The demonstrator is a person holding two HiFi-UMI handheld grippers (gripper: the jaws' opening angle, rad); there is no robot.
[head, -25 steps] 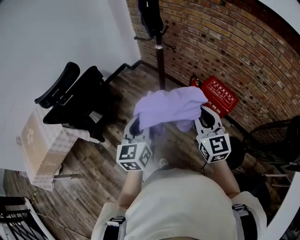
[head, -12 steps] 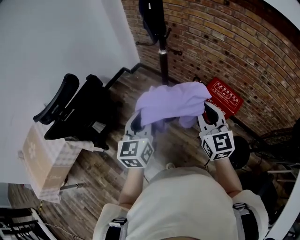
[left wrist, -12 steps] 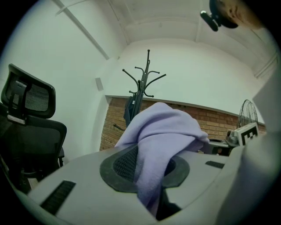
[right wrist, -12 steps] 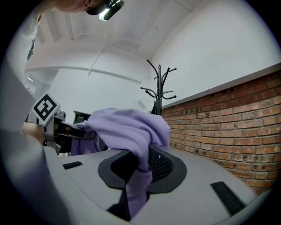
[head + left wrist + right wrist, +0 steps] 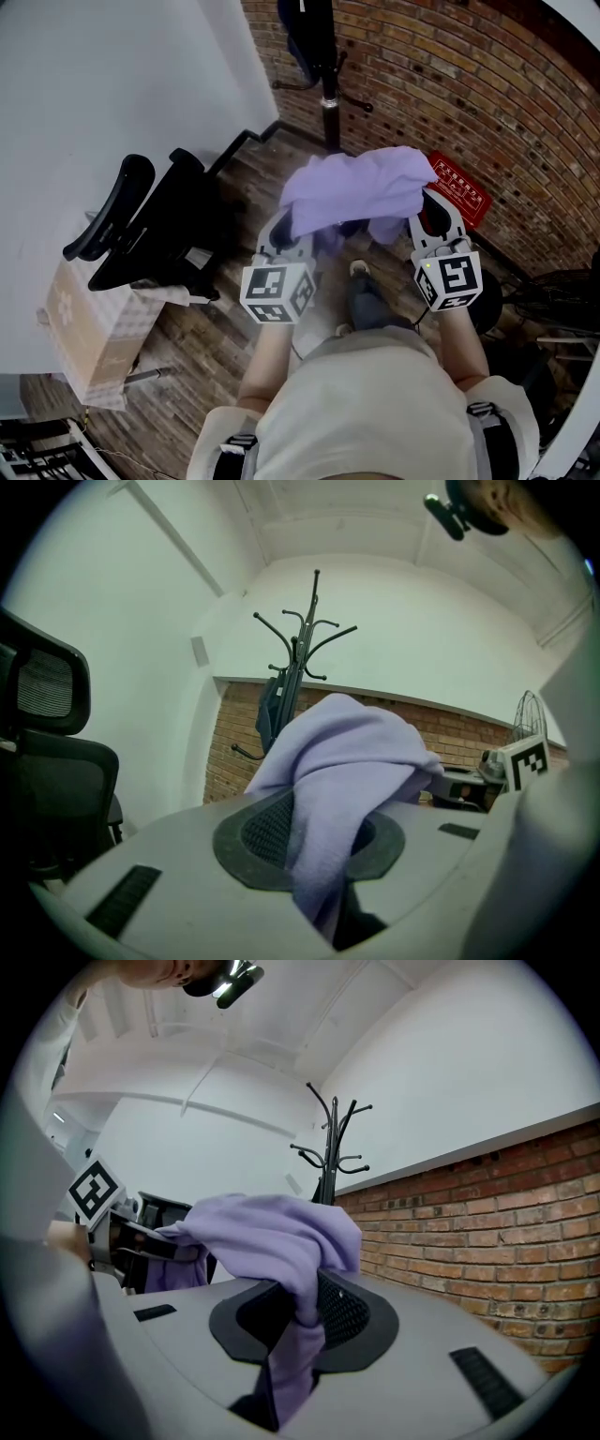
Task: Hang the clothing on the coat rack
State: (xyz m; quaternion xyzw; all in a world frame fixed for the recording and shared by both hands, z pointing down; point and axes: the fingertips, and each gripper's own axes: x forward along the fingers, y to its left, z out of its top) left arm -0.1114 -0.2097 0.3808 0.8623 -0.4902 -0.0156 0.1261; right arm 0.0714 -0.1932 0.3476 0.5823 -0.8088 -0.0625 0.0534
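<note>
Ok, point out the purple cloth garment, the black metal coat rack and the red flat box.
purple cloth garment (image 5: 361,187), head view, bunched middle
black metal coat rack (image 5: 331,117), head view, pole
red flat box (image 5: 466,190), head view, lid

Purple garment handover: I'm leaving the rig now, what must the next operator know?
Left claw: shut on the purple garment, left edge.
Right claw: shut on its right edge.
Garment hangs between them, off the floor.
Coat rack stands ahead by the brick wall, a dark item on it, upper hooks free.
Done: garment picked up.
Left: reach the rack, hook the garment on.
</note>
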